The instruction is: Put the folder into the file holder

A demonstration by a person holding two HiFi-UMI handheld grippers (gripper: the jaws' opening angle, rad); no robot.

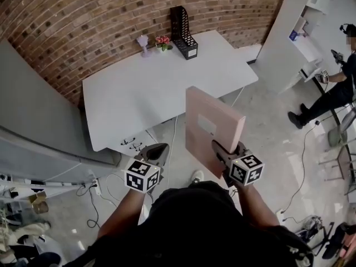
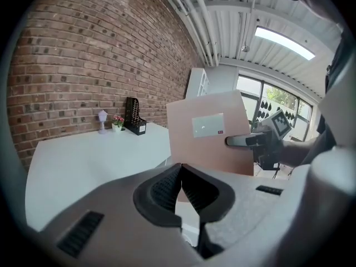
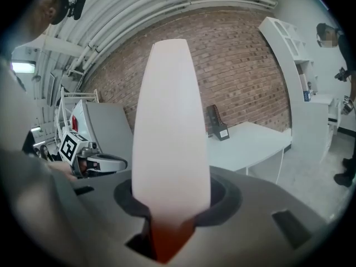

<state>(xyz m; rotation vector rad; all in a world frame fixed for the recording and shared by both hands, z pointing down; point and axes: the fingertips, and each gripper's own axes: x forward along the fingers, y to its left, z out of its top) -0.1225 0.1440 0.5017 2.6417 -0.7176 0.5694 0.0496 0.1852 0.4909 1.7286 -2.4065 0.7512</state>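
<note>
The right claw (image 1: pixel 221 151) is clamped on the bottom edge of the pink folder (image 1: pixel 218 113), which stands upright above it. The folder's pale label (image 2: pixel 207 125) is too small to read. Beside it, the left claw (image 1: pixel 157 152) is closed on nothing. The black file holder (image 1: pixel 183 31) stands well ahead on the white table (image 1: pixel 128 99).

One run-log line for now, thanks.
right gripper: shut on upright pink cardboard folder | left gripper: shut, empty | black mesh file holder: on white table, far end | status: folder not inserted
</note>
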